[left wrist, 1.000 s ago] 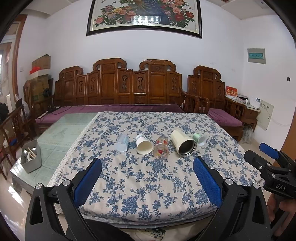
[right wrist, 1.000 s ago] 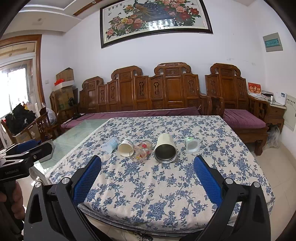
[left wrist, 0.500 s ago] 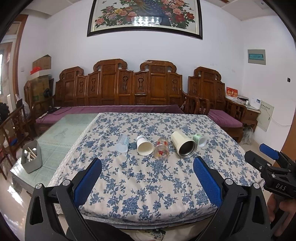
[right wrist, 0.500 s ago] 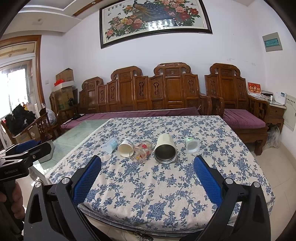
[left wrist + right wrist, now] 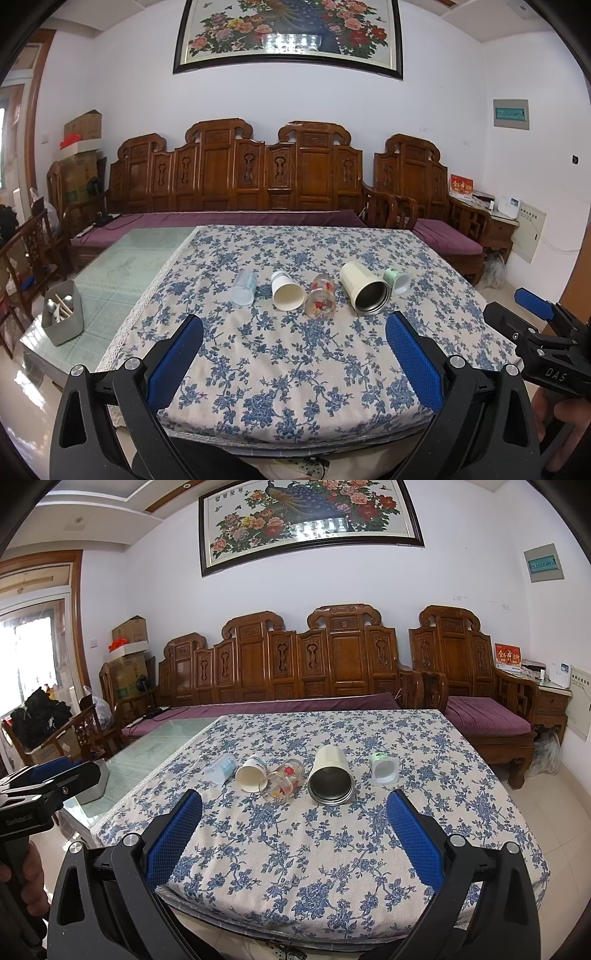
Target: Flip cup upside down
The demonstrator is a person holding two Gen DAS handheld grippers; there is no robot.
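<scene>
Several cups lie on their sides in a row on the floral tablecloth [image 5: 295, 369]: a clear plastic cup [image 5: 244, 288], a white paper cup [image 5: 286, 295], a glass with red print [image 5: 320, 302], a cream steel-lined tumbler [image 5: 364, 288] and a small green-white cup [image 5: 397, 280]. The row also shows in the right wrist view, with the tumbler [image 5: 330, 775] and the small cup [image 5: 384, 770]. My left gripper [image 5: 293, 354] is open and empty, near the table's front edge. My right gripper [image 5: 294, 834] is open and empty, also short of the cups.
A grey utensil caddy [image 5: 62, 314] stands on the bare glass part of the table [image 5: 129, 266] at the left. A carved wooden sofa [image 5: 258, 177] runs behind the table. The other gripper shows at each view's edge [image 5: 543, 347].
The view has shifted very slightly; both grippers stay open and the cups have not moved.
</scene>
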